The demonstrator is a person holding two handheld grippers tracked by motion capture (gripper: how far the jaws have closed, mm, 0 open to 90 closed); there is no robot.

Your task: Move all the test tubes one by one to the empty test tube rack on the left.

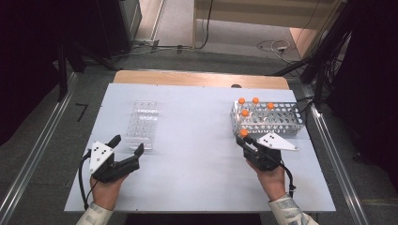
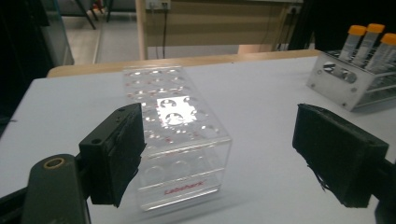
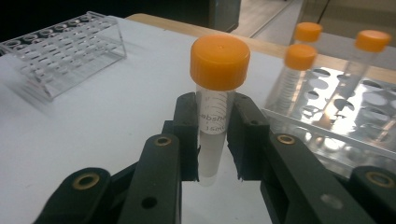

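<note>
Right gripper (image 3: 212, 140) is clamped on an orange-capped tube (image 3: 215, 107), both pads pressing the clear body just below the cap; the tube stands upright between the jaws, its lower end hanging free above the white table (image 1: 197, 159). In the high view the same gripper (image 1: 246, 139) sits just in front of the metal rack (image 1: 281, 123), at that rack's near left corner, with the tube's cap (image 1: 243, 132) close to the rack's front wall but apart from it. Metal rack holds four more orange-capped tubes (image 1: 256, 100), all upright, grouped toward its left end; remaining holes read as unfilled. Left gripper (image 1: 127, 144) has its jaws spread wide with nothing between them, pads clear of any surface. It hovers well to the left of the metal rack, just in front of the clear plastic rack (image 1: 143, 123). From the left gripper view, the clear rack (image 2: 175, 140) lies straight ahead between the two open jaws, its short end with red lettering facing the camera, no tubes in its holes. Clear rack and metal rack stand well apart, bare table between them
</note>
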